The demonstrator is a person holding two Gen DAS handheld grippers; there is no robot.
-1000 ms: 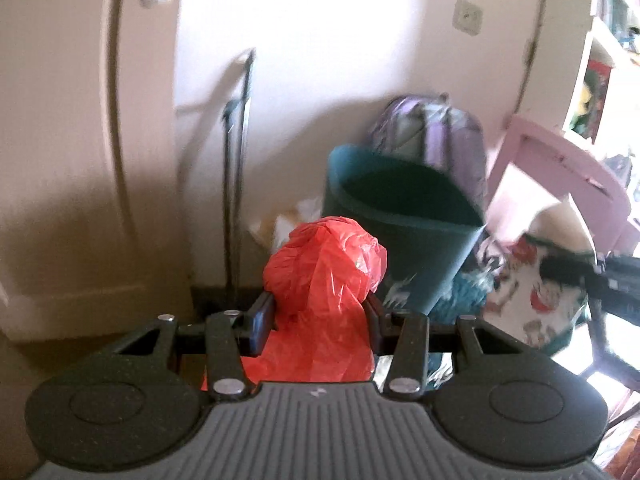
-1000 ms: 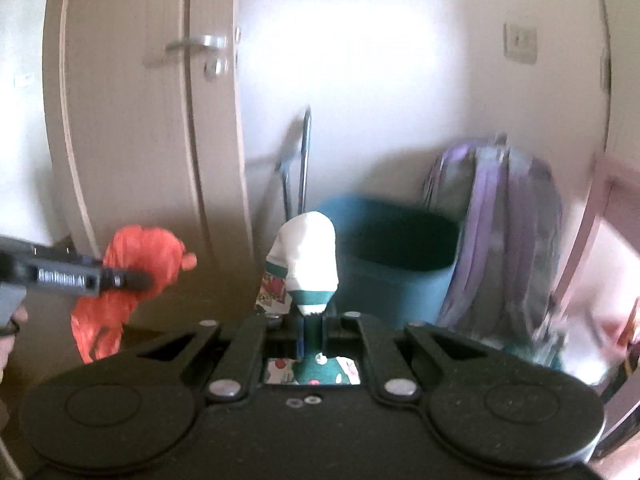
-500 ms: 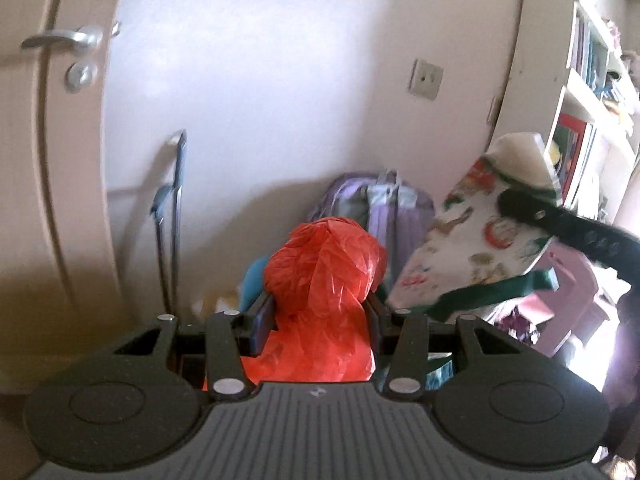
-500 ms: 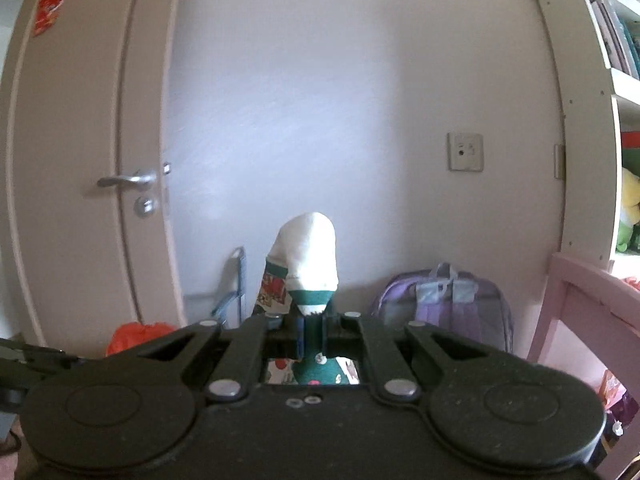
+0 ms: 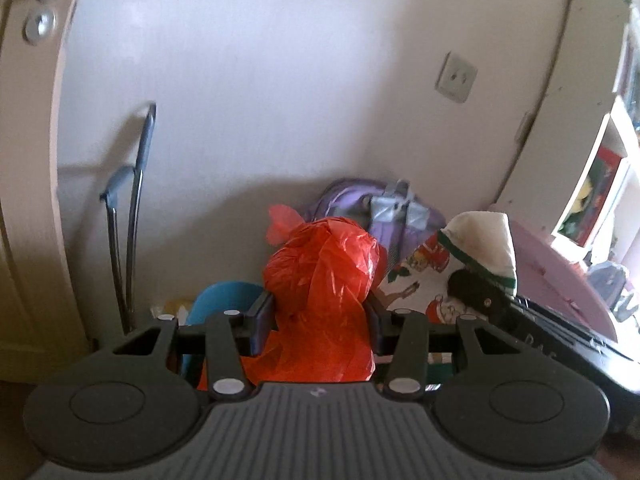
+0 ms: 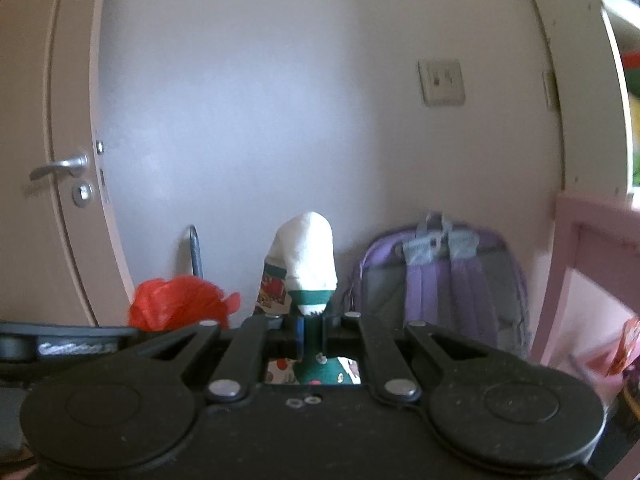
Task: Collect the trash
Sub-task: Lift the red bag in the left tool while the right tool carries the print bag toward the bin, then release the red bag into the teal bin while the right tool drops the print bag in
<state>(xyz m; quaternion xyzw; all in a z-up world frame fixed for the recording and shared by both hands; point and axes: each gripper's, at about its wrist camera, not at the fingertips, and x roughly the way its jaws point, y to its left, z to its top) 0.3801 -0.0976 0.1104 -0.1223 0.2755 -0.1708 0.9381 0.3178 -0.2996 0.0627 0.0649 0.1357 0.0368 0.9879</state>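
Below, each item as seen from my two wrist cameras.

Left gripper (image 5: 320, 316): my jaws are clamped on a crumpled red plastic bag (image 5: 324, 292), which bulges above and hangs below them.
Right gripper (image 6: 312, 330): my jaws stand nearly closed, pinching the green band of a printed paper bag (image 6: 306, 268) whose white end stands up above them.
Hidden parts: the lower end of each bag disappears behind the gripper bodies; what either bag holds cannot be seen.
Teal bin (image 5: 224, 300): only a piece of rim shows behind my left gripper's linkage; its inside is out of sight.
Cross-views: in the left view the printed bag and the black tip of my right gripper sit just right of the red bag; in the right view the red bag shows low at left, above my left gripper's body.
Purple backpack (image 6: 444, 280): leans against the wall, behind both bags.
Metal-framed object (image 5: 128, 224): leans on the wall by the door (image 6: 52, 160); its kind is unclear.
Pink furniture (image 6: 588, 264): cut off at the right edge.
Wall socket (image 6: 442, 82): above the backpack.
White shelf unit (image 5: 592, 128): blurred, at right.
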